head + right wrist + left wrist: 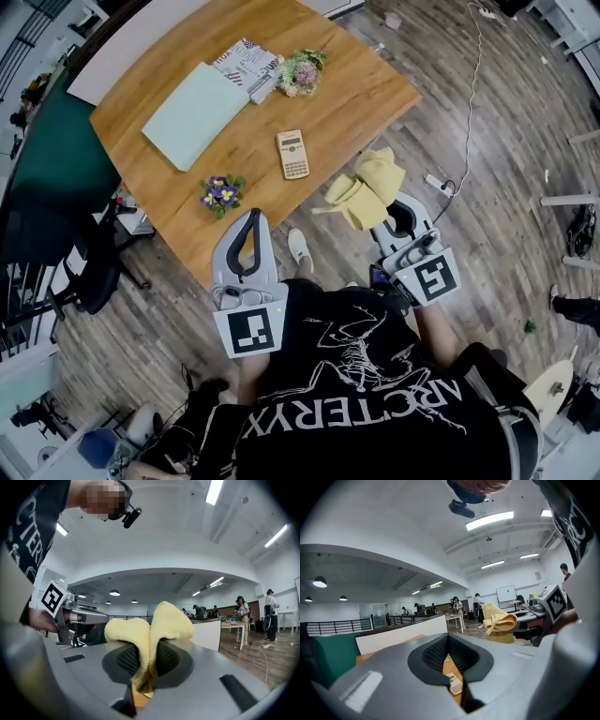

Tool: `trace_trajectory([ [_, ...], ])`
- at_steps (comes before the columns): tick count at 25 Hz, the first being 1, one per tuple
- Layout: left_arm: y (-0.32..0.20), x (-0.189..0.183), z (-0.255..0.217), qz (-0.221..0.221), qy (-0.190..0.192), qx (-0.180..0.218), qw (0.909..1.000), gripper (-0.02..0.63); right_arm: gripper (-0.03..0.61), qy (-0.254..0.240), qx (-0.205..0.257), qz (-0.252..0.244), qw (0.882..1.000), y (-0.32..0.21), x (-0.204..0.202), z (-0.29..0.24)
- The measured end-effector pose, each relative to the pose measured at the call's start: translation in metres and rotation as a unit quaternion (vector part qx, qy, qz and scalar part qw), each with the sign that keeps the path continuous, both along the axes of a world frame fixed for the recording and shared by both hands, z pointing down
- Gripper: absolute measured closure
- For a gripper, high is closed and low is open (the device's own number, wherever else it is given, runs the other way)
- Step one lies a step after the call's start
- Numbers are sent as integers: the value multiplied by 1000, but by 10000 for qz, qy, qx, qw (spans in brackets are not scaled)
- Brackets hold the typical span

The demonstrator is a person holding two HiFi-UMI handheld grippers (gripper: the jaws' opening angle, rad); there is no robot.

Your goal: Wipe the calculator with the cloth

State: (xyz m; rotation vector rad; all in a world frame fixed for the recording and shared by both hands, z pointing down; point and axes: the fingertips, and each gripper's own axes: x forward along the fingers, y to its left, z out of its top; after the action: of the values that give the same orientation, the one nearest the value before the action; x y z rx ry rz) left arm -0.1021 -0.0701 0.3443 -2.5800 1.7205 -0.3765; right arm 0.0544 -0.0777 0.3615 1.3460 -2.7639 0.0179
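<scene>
A beige calculator (293, 154) lies flat near the middle of the wooden table (337, 103). Through the narrow slit of the left gripper view I see the calculator (453, 682) below. My right gripper (392, 217) is shut on a yellow cloth (365, 187), held in the air just off the table's near right edge. The cloth (149, 630) bulges out above the right gripper (150, 660). My left gripper (250, 225) is shut and holds nothing, hovering at the near edge of the table. The left gripper (449, 645) points toward the calculator.
A pale green sheet (195, 112), a printed magazine (248, 67) and a flower bouquet (300, 73) lie at the far side of the table. Small purple flowers (221, 194) sit near the left gripper. A black office chair (94, 272) stands left. A cable (469, 103) runs across the floor.
</scene>
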Motion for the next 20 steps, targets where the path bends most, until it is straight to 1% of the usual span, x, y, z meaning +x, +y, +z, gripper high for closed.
trace_trajectory([
  [3, -35, -29, 3, 48, 105, -103, 9999, 604, 525, -132, -15, 2, 9999, -37, -31, -7],
  [5, -56, -46, 4, 111, 148, -115, 9998, 604, 525, 6, -118, 19, 9999, -54, -48, -3],
  [7, -74, -59, 7, 181, 151, -145, 9996, 604, 525, 215, -179, 114, 9995, -70, -57, 2],
  [9, -91, -69, 8, 220, 204, -173, 9994, 604, 525, 250, -163, 233, 9993, -85, -61, 0],
  [12, -108, -73, 10, 264, 281, -205, 9990, 604, 525, 350, -204, 323, 9987, -100, -61, 1],
  [16, -119, -70, 9, 253, 242, -163, 9993, 604, 525, 297, -81, 414, 9987, -118, -57, -4],
  [18, -123, -68, 5, 190, 223, -97, 9995, 604, 525, 307, -6, 333, 9990, -125, -58, -6],
  [20, -126, -65, 1, 84, 252, -71, 9996, 604, 525, 425, 31, 158, 9990, -132, -61, -4],
])
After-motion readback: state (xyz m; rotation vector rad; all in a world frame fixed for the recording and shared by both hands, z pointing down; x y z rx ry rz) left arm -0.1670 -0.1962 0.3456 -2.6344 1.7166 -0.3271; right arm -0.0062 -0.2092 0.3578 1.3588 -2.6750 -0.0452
